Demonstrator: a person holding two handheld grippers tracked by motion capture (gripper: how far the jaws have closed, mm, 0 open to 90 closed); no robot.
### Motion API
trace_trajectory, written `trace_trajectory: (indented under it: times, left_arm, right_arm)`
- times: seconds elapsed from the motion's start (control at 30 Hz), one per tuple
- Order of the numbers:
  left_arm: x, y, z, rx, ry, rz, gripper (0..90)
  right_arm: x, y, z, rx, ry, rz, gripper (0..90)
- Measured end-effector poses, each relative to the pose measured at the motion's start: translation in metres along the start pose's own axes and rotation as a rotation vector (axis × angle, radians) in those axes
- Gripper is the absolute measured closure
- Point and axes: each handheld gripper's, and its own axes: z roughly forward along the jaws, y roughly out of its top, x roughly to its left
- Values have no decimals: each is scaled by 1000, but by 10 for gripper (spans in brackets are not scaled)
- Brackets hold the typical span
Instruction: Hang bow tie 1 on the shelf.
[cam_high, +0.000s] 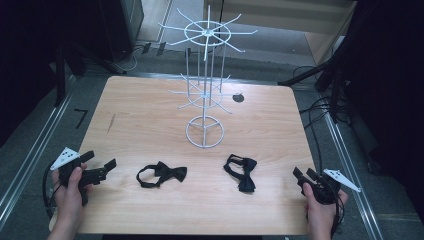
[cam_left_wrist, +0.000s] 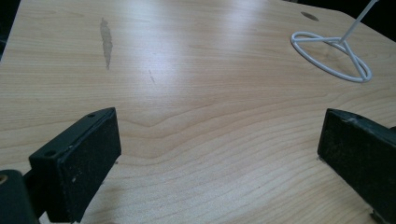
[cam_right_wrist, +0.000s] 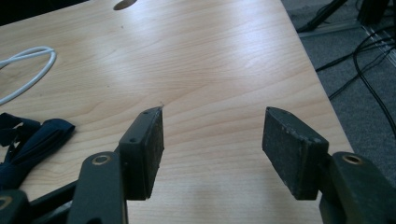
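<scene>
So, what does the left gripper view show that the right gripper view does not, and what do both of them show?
In the left gripper view alone: a long pale scuff on the table top, and the upright rod rising from the white wire stand's base ring, which is seen nearly whole. In the right gripper view alone: a dark bow tie at the left edge, the grey floor with black cables, and the table's right edge. Both share the wooden table, a dark round hole near its far edge, part of the base ring, and two black jaws standing wide apart, holding nothing.
</scene>
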Motion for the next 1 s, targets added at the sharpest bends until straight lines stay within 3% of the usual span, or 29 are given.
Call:
trace_trajectory:
  times: [0.23, 0.43, 0.57, 1.0]
  left_arm:
    - [0, 0, 0, -4, 1, 2, 0]
    - [0, 0, 0, 2, 2, 2, 0]
    - [0, 0, 0, 1, 3, 4, 0]
    - [0, 0, 0, 1, 1, 5, 0]
  right_arm:
    - [16, -1, 3, 7, 4, -68, 405]
    - [43, -4, 9, 27, 45, -136, 410]
    - [52, -5, 12, 37, 60, -170, 410]
    - [78, -12, 18, 78, 130, -179, 408]
